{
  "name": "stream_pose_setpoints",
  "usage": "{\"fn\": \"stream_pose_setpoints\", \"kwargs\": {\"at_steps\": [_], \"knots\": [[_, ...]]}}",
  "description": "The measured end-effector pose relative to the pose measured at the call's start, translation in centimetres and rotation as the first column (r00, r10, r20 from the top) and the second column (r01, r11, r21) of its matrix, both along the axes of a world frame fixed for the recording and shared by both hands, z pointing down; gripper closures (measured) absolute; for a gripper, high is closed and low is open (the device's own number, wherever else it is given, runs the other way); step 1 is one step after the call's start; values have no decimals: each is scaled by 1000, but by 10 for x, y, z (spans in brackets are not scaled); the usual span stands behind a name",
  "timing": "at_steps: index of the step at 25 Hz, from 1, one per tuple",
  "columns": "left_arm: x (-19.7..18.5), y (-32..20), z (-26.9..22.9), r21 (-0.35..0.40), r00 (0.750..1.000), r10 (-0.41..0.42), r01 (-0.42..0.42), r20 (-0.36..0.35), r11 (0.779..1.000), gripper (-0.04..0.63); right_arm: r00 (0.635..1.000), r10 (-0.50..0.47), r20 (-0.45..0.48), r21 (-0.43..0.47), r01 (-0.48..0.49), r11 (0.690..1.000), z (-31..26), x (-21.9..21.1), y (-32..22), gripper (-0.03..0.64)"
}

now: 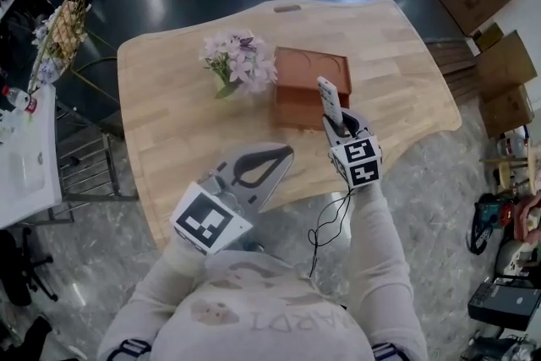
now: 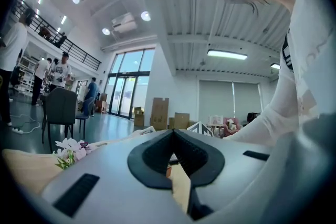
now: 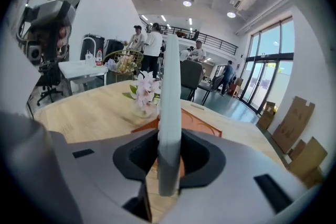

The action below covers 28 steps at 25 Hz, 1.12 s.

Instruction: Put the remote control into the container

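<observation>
Two grippers: my right gripper [image 3: 169, 153] pinches the slim, smooth pale remote control [image 3: 169, 107] near the boxy reddish-brown container [image 1: 309, 70]; my left gripper [image 2: 172, 138] has its jaws pressed together.

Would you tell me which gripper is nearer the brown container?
Right. The right gripper holds the remote control at the near edge of the container; the left gripper is farther back.

Both sleeved arms reach forward. Left gripper [image 1: 283, 153], nearer, jaws together and empty. Right gripper [image 1: 341, 128], farther right, jaws clamped on a remote control [image 1: 329, 95].
</observation>
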<state>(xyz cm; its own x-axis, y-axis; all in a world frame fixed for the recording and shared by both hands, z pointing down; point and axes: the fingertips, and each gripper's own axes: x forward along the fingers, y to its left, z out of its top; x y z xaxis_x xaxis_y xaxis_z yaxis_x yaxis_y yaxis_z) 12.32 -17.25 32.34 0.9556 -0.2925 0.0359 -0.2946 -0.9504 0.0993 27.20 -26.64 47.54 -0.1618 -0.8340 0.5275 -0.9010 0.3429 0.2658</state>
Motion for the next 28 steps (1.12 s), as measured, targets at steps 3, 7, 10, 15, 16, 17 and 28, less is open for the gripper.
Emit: {"fn": "stream_pose_setpoints", "kwargs": {"at_steps": [3, 7, 10, 15, 16, 17, 28], "knots": [[3, -9, 7, -15, 1000, 2, -2, 9, 1000, 581, 998, -30, -61, -50, 27, 998, 17, 6, -12, 506], [6, -19, 15, -41, 1000, -2, 2, 12, 999, 581, 983, -91, -161, -112, 74, 991, 37, 14, -27, 506], [7, -28, 20, -53, 1000, -10, 11, 16, 999, 581, 967, -139, -214, -162, 105, 981, 53, 16, -35, 506], [5, -41, 26, -55, 999, -23, 25, 22, 998, 581, 922, -229, -311, -252, 152, 956, 81, 22, -47, 506], [5, -44, 27, -59, 999, -28, 29, 22, 998, 581, 910, -250, -332, -270, 162, 949, 86, 23, -49, 506], [4, -46, 28, -65, 999, -33, 34, 21, 997, 581, 896, -271, -351, -288, 172, 942, 91, 24, -51, 506], [-7, -67, 44, -108, 996, -85, 87, 25, 990, 581, 735, -469, -489, -471, 229, 852, 140, 33, -66, 506]]}}
